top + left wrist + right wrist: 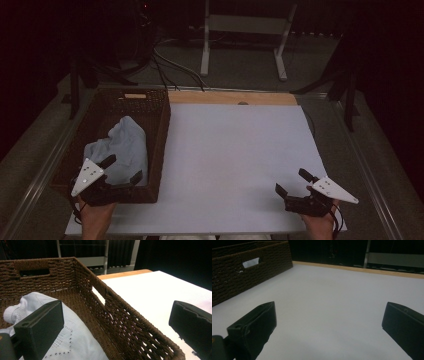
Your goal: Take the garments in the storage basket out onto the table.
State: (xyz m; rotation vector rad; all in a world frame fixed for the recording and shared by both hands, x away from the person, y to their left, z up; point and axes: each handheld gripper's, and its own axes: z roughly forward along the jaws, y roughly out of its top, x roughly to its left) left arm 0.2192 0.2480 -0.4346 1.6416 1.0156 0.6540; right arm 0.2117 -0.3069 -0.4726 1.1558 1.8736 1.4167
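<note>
A brown wicker basket (159, 131) stands on the left of the white table top (235, 150). A pale blue-white cloth (122, 147) lies crumpled inside it. My left gripper (121, 169) is open at the basket's near right corner. In the left gripper view the left gripper (116, 315) straddles the basket wall (120, 317), with one jaw over the cloth (75, 340) and the other outside over the table. My right gripper (292, 182) hovers open and empty near the front right of the table. In the right gripper view the right gripper (329, 317) faces bare table with the basket (244, 272) at upper left.
A wooden strip (232, 97) runs along the table's far edge. Beyond it, a white desk frame (245, 30) and cables (172, 65) sit on the floor. Dark stands (350, 90) flank the table. A metal rail (45, 165) runs along the left side.
</note>
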